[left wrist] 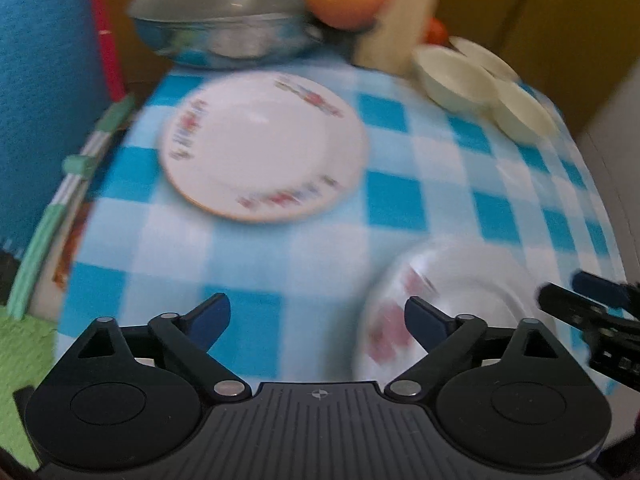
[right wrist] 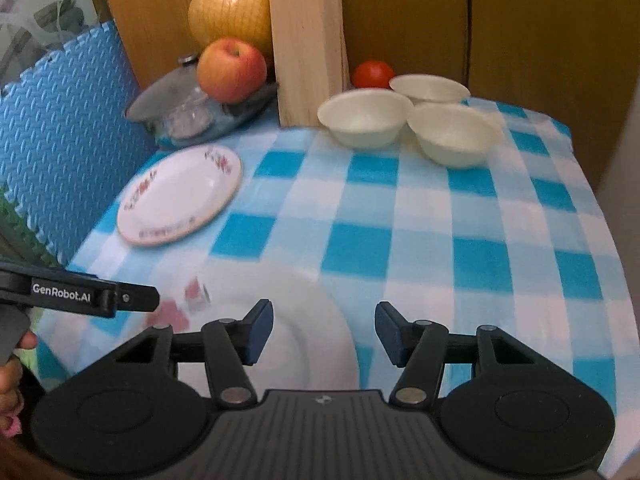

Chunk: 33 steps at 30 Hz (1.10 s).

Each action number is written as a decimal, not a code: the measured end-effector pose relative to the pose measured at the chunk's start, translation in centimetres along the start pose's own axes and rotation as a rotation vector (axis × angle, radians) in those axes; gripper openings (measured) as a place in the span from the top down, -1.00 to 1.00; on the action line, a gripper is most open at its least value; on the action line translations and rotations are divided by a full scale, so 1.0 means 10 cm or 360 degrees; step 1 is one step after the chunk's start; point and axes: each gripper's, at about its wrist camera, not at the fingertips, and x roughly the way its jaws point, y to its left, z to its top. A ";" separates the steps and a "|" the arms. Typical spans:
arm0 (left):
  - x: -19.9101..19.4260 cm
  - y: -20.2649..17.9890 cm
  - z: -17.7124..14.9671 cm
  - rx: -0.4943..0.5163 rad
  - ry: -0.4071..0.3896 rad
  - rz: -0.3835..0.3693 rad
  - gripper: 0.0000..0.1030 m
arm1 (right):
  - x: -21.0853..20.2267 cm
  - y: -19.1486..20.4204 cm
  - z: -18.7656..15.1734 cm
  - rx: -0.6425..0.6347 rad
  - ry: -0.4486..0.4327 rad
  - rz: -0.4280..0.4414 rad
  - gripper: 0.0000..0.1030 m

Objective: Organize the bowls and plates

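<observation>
both claws spread wide, gripping nothing: right claw (right wrist: 324,332) poised above the near plate (right wrist: 304,344), a white one with red flowers lying flat at the desk's front edge; left claw (left wrist: 318,322) just left of that same plate, over bare blue-checked cloth (right wrist: 440,232). farther back on the left, a second flowered plate (right wrist: 180,194) flat on the cloth, well apart from the first. at the back right, three white bowls (right wrist: 366,122) clustered upright, touching or nearly so. behind them, a wooden knife block (right wrist: 308,48), a tomato (right wrist: 373,74), an apple (right wrist: 231,70) resting on a lidded pan (right wrist: 176,110).
</observation>
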 end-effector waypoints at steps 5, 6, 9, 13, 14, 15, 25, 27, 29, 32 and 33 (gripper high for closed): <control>0.07 0.24 0.33 -0.0118 -0.0021 0.0109 -0.95 | 0.28 0.04 0.35 0.0101 0.0049 0.0138 -0.07; 0.09 0.29 0.38 -0.0153 -0.0022 0.0129 -0.95 | 0.35 0.06 0.42 0.0117 0.0055 0.0151 -0.07; 0.16 0.38 0.53 -0.0203 -0.0029 0.0194 -0.95 | 0.54 0.12 0.59 0.0122 0.0074 0.0163 -0.07; 0.29 0.53 0.67 -0.0264 -0.0002 0.0257 -0.94 | 0.75 0.25 0.78 0.0100 0.0057 0.0148 -0.07; 0.30 0.55 0.69 -0.0268 0.0000 0.0258 -0.94 | 0.81 0.27 0.82 0.0109 0.0059 0.0159 -0.07; 0.32 0.56 0.71 -0.0274 -0.0003 0.0262 -0.94 | 0.86 0.30 0.85 0.0113 0.0066 0.0172 -0.07; 0.51 0.67 0.89 -0.0327 0.0019 0.0241 -0.90 | 1.32 0.51 1.02 0.0143 0.0125 0.0244 -0.07; 0.56 0.70 0.90 -0.0346 0.0032 0.0235 -0.89 | 1.39 0.53 1.03 0.0154 0.0137 0.0261 -0.07; 0.60 0.70 0.91 -0.0349 0.0045 0.0217 -0.86 | 1.45 0.55 1.05 0.0144 0.0148 0.0271 -0.07; 0.66 0.66 0.93 -0.0318 0.0071 0.0183 -0.83 | 1.53 0.57 1.05 0.0157 0.0182 0.0311 -0.07; 0.67 0.63 0.94 -0.0292 0.0066 0.0190 -0.79 | 1.56 0.56 1.05 0.0174 0.0196 0.0332 -0.09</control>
